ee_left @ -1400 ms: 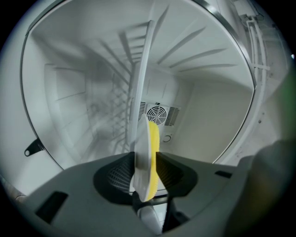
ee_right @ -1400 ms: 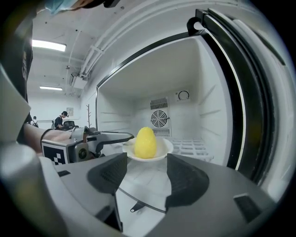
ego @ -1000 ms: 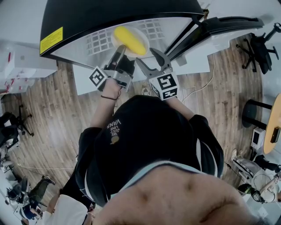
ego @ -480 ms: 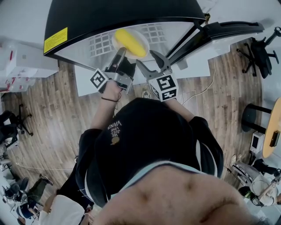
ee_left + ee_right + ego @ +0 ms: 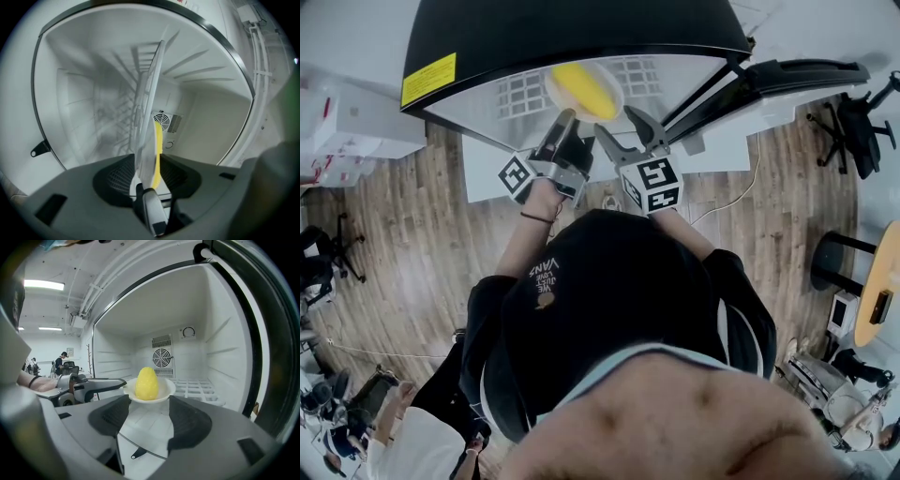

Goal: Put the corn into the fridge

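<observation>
Well, in the head view I am looking down at the open fridge (image 5: 581,28) at the top of the frame. The corn (image 5: 586,86) is lying on a white plate (image 5: 555,96) inside it.

In the left gripper view, the left claw (image 5: 149,176) has just been opening. The plate's rim is standing between its jaws, not squeezed.

In the right gripper view, the right claw (image 5: 147,420) is gaping wide, holding nothing and facing the corn mid-frame.

I am guessing the corn is in. Backing out and shutting the door (image 5: 787,70) are left.

Your left gripper (image 5: 570,124) has just been opening its jaws, upper centre of the frame: pads now off the plate (image 5: 145,140) rim that sits between them.
</observation>
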